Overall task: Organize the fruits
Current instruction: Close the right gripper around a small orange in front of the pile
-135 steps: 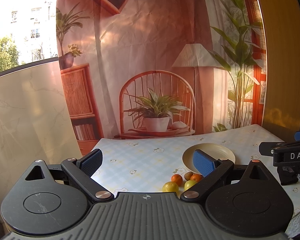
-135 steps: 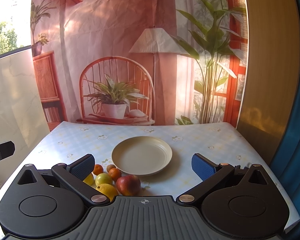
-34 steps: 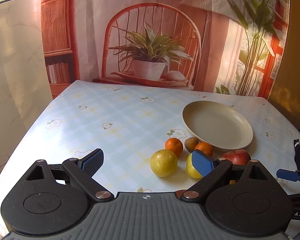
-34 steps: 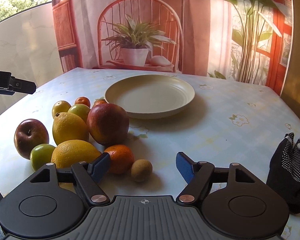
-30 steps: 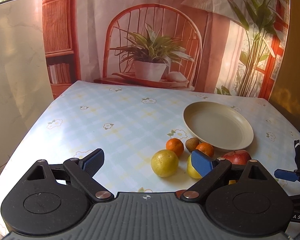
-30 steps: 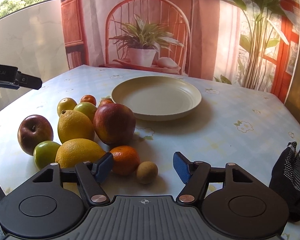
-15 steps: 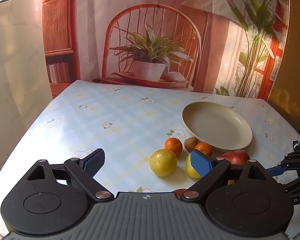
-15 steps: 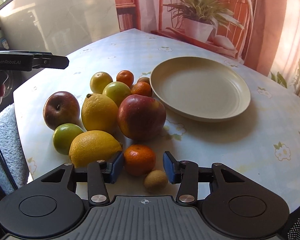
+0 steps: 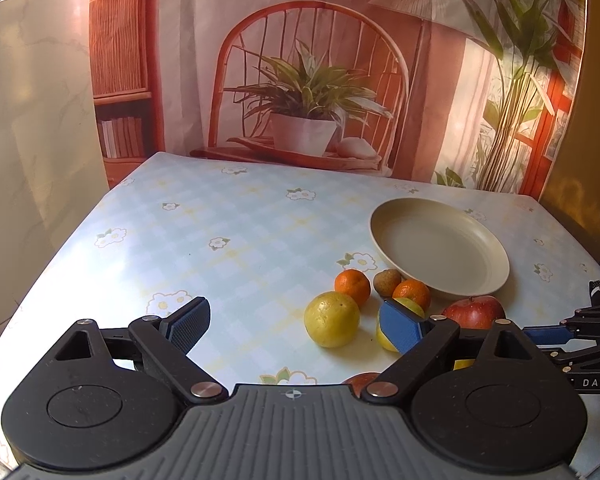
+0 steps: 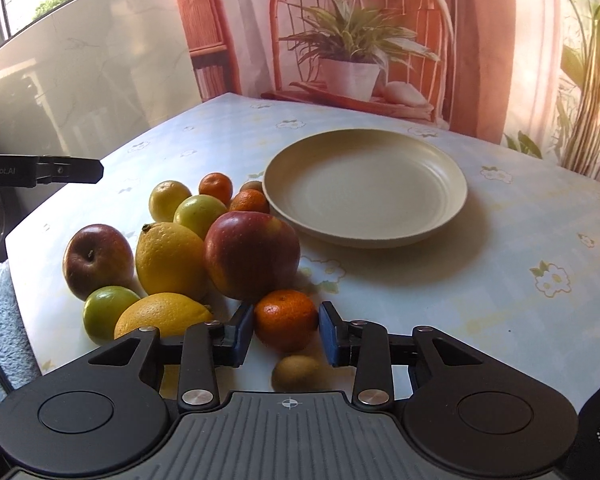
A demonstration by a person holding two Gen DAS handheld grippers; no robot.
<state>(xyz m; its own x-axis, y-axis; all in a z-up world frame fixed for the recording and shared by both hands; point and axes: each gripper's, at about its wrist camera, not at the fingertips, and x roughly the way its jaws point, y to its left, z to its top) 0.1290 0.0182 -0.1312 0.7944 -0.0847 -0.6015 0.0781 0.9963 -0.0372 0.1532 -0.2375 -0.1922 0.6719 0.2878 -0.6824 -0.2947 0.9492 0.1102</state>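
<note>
Right wrist view: the right tool [image 10: 286,334] is bracketing a small mandarin [image 10: 286,319], pads just beside its sides; I cannot tell whether they are pressing it yet.
Left tool: the left tool [image 9: 296,322] is hanging spread wide above the bench [image 9: 220,248], gripping nothing.
Neighbours: a kiwi [image 10: 296,372] is sitting just under the right tool, a big red apple [image 10: 252,254] is touching the mandarin from behind, and a lemon [image 10: 162,316] is lying beside the left pad.
Destination: the cream plate [image 10: 366,186] is sitting empty, beyond the pile.
Risk: a round, slick peel could be squirting out if the pads are closing off-centre.
Knock-on: lifting may be nudging the apple or kiwi into rolling toward the bench edge.
</note>
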